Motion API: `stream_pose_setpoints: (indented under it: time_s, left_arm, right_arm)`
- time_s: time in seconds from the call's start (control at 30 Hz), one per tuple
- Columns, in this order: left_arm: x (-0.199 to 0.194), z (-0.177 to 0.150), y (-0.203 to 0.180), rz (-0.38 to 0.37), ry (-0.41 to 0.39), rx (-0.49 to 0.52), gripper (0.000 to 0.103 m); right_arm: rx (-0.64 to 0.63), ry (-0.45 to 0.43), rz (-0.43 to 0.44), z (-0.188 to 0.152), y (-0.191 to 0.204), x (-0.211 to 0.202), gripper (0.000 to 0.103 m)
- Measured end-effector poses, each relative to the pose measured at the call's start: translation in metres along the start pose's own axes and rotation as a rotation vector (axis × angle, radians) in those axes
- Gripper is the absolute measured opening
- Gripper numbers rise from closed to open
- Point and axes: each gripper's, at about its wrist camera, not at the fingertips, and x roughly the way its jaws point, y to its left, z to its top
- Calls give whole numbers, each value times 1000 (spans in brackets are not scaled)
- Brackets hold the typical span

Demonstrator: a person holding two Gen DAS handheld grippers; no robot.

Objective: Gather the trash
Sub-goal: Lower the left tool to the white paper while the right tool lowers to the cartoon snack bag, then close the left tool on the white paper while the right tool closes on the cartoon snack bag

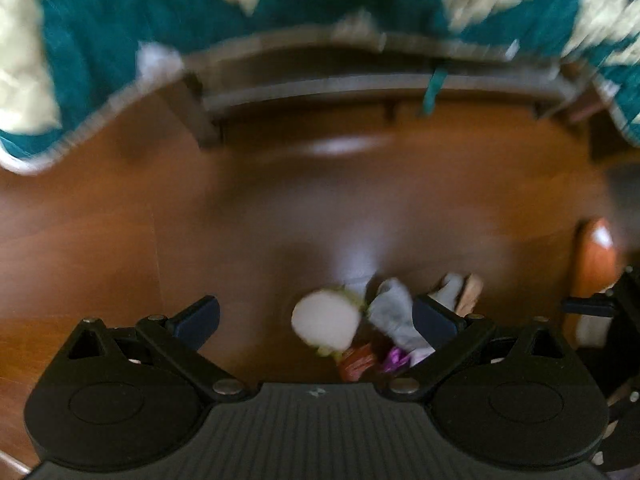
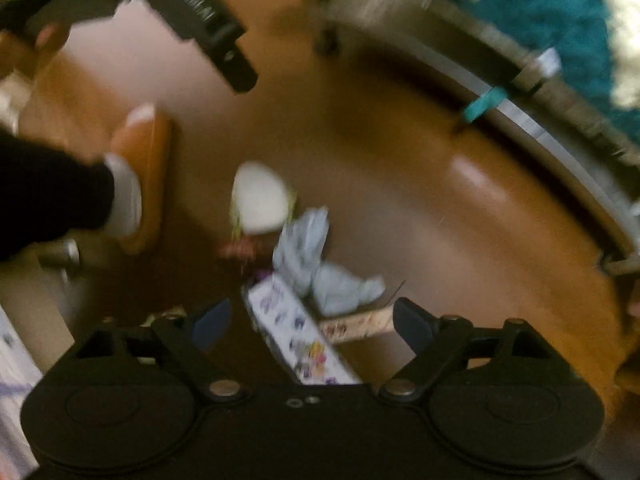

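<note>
A small heap of trash lies on the brown wood floor. In the left wrist view it holds a round white lid (image 1: 326, 320), crumpled grey-white paper (image 1: 394, 312), an orange wrapper (image 1: 356, 362) and a purple scrap (image 1: 394, 358). My left gripper (image 1: 316, 320) is open above the heap, empty. In the right wrist view I see the white lid (image 2: 260, 198), crumpled paper (image 2: 320, 260), a printed white box (image 2: 298, 334) and a cardboard strip (image 2: 360, 324). My right gripper (image 2: 312, 322) is open over the box, empty. Both views are blurred.
A teal and cream blanket (image 1: 120, 40) hangs over a dark bed frame (image 1: 320, 84) at the back. An orange slipper with a foot in it (image 2: 140, 184) stands left of the heap. The other gripper's body (image 2: 200, 12) shows at upper left.
</note>
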Motion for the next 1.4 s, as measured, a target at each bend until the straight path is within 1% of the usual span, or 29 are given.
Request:
stream_pose_setpoints:
  time_s: [0.07,0.2,0.23,0.33,0.4,0.47,0.6,0.67,0.73,0.77,0.8,0.83,0.87,0.97,1.0,1.03,1.1,1.17,1.23,1.33,1.4]
  left_arm:
    - [30,-3,1,-4,51,20,103]
    - [80,-11,-2,52,108,91,103]
    - [92,-11,-1,66,118,94,103]
    - [124,-17,-1,57,164,138,103]
    - [144,-22,0,68,188,160,103]
    - [159,-25,3,62,210,148,103]
    - [179,-31,9,23,226,122,103]
    - [188,-32,11,0,225,119,101]
    - [193,-33,12,-28,226,113,91]
    - [196,-34,13,-39,229,108,90]
    - [198,-35,13,-47,230,102,82]
    - [200,-36,13,-58,235,97,73]
    - [201,-37,14,-68,238,92,70]
    - [199,-39,14,-78,220,102,63]
    - [197,-38,17,-98,221,98,51]
    - [195,-38,20,-109,226,86,42]
    - [193,-38,22,-94,227,84,34]
    - [189,-37,24,-95,222,89,27]
    - [184,-39,25,-99,214,88,17]
    - [174,-40,27,-116,193,107,11]
    - [167,-41,24,-117,187,129,9]
  right_arm:
    - [-7,50,21,-4,1,22,86]
    - [-64,122,35,-13,4,59,86]
    - [-80,136,39,-16,5,68,86]
    - [-96,162,49,-21,1,88,83]
    - [-114,175,52,-23,2,98,82]
    - [-133,183,57,-25,2,105,81]
    - [-146,203,67,-28,4,120,80]
    - [-152,210,61,-30,4,127,73]
    - [-157,213,57,-32,5,132,69]
    - [-161,213,54,-32,5,134,66]
    - [-163,215,53,-32,5,135,64]
    - [-162,219,54,-33,5,135,58]
    - [-160,225,50,-34,4,137,52]
    - [-160,225,53,-34,5,137,49]
    - [-162,226,51,-34,6,137,47]
    - [-162,226,51,-33,6,136,46]
    - [-149,223,53,-30,7,131,45]
    - [-134,213,61,-29,8,126,43]
    - [-108,216,57,-26,9,119,42]
    - [-30,200,77,-21,8,103,42]
    - [0,184,73,-18,6,88,42]
